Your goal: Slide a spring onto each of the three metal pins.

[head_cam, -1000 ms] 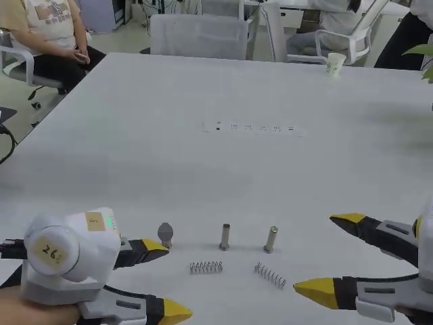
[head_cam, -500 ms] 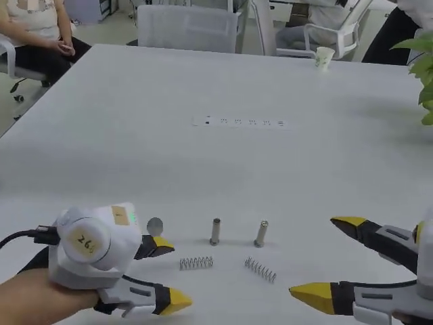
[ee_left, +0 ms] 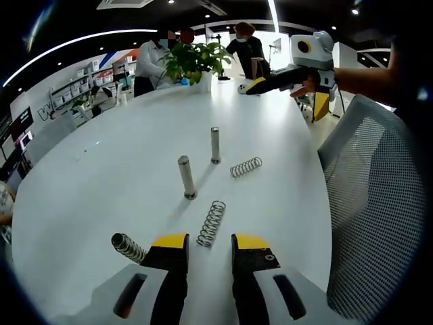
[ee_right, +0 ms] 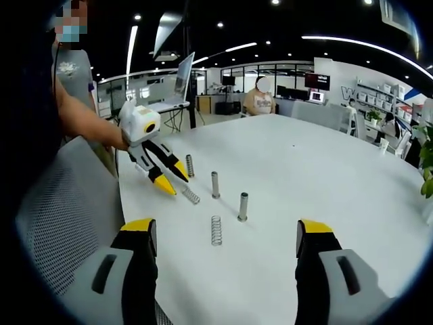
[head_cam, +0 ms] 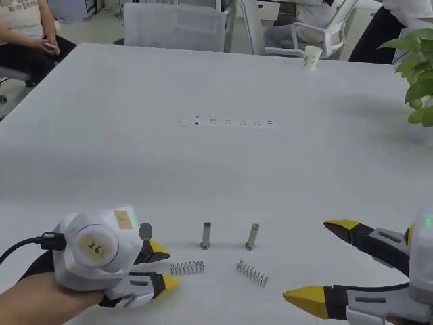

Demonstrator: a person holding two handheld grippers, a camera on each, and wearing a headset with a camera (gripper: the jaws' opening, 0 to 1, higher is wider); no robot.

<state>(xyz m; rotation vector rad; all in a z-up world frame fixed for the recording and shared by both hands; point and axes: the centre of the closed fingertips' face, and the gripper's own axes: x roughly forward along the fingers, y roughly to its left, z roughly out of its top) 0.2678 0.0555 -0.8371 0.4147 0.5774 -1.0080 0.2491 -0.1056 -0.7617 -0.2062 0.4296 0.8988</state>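
Observation:
Three metal pins stand in a row on the white table (head_cam: 216,169). The left pin (head_cam: 145,232) (ee_left: 128,247) wears a spring; the middle pin (head_cam: 206,235) (ee_left: 185,177) and the right pin (head_cam: 252,236) (ee_left: 215,144) are bare. Two loose springs lie in front of them, one at the left (head_cam: 187,267) (ee_left: 211,223) and one at the right (head_cam: 252,272) (ee_left: 245,166). My left gripper (head_cam: 164,267) (ee_left: 210,242) is open only narrowly, its tips flanking the near end of the left spring. My right gripper (head_cam: 321,261) (ee_right: 226,227) stands wide open to the right of the pins, holding nothing.
A power strip (head_cam: 226,122) is set into the table's middle. At the far edge stand a paper cup (head_cam: 312,56) and a green plant (head_cam: 419,68). Chairs (head_cam: 176,27) and a seated person (head_cam: 27,34) lie beyond the table.
My left gripper's jaws have narrowed from wide apart to a small gap and moved up to the left spring. The right gripper has held still. The head camera has tilted.

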